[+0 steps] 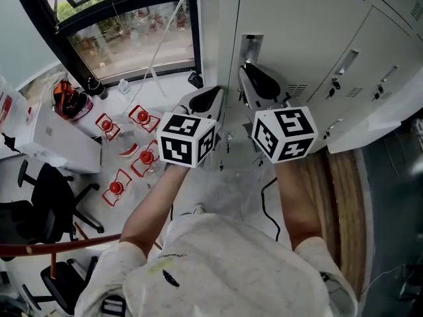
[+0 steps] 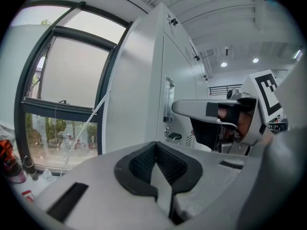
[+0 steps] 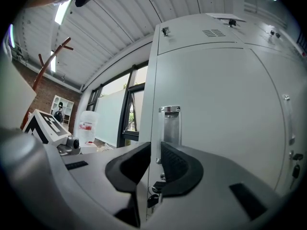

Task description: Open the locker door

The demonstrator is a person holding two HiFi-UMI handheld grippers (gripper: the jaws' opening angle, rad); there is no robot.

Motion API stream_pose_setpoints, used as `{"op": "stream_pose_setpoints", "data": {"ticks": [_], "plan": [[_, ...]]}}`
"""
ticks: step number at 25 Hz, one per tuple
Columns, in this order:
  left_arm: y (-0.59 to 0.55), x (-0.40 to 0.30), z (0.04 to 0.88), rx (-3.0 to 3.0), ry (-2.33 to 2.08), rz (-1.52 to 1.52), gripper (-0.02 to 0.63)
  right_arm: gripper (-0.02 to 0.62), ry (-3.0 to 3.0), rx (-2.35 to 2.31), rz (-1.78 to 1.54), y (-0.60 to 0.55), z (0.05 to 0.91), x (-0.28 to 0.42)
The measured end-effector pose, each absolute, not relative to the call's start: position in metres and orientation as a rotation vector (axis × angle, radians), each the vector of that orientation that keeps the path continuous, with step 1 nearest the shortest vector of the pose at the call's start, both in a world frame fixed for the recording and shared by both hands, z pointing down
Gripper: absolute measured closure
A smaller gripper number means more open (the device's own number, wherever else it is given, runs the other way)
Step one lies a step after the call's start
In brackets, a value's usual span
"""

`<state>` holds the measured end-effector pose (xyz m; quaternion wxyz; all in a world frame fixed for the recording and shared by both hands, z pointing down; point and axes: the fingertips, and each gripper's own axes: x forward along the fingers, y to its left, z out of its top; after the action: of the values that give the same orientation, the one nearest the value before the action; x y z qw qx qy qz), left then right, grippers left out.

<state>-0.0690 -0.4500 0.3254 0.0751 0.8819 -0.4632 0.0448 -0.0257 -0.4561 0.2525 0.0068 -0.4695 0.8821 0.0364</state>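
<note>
1. Head view: Your left gripper [image 1: 207, 100] and right gripper [image 1: 255, 76] are side by side, both aimed at the grey locker door [image 1: 291, 25]. The right one sits at the door's left edge, just below the chrome handle [image 1: 251, 45]. Red-capped water bottles [image 1: 125, 154] lie on the floor to the left, under the window [image 1: 125, 38].
2. Left gripper view: Your left gripper [image 2: 155, 147] is clenched on nothing, pads meeting. It is off the locker door [image 2: 178, 71], which stands ahead right. The right gripper [image 2: 216, 110] shows at the right.
3. Right gripper view: Your right gripper [image 3: 154, 152] is clamped on the left edge of the locker door [image 3: 216, 119], which runs between the pads. The handle [image 3: 171, 122] is just above them.
</note>
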Motion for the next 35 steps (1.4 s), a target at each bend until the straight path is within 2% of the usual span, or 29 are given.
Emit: {"op": "stream_pose_setpoints", "data": {"ticks": [2, 9, 35], "plan": [[-0.452, -0.071, 0.326, 2.648, -1.386, 0.136, 0.6, 0.52, 2.762, -1.466, 0.106, -0.459, 0.253, -0.027], [-0.464, -0.073, 0.326, 2.657, -1.377, 0.141, 0.6, 0.474, 2.752, -1.493, 0.1, -0.473, 0.253, -0.027], [-0.465, -0.095, 0.334, 2.617, -1.389, 0.135, 0.6, 0.453, 2.751, -1.468, 0.055, -0.47, 0.253, -0.045]]}}
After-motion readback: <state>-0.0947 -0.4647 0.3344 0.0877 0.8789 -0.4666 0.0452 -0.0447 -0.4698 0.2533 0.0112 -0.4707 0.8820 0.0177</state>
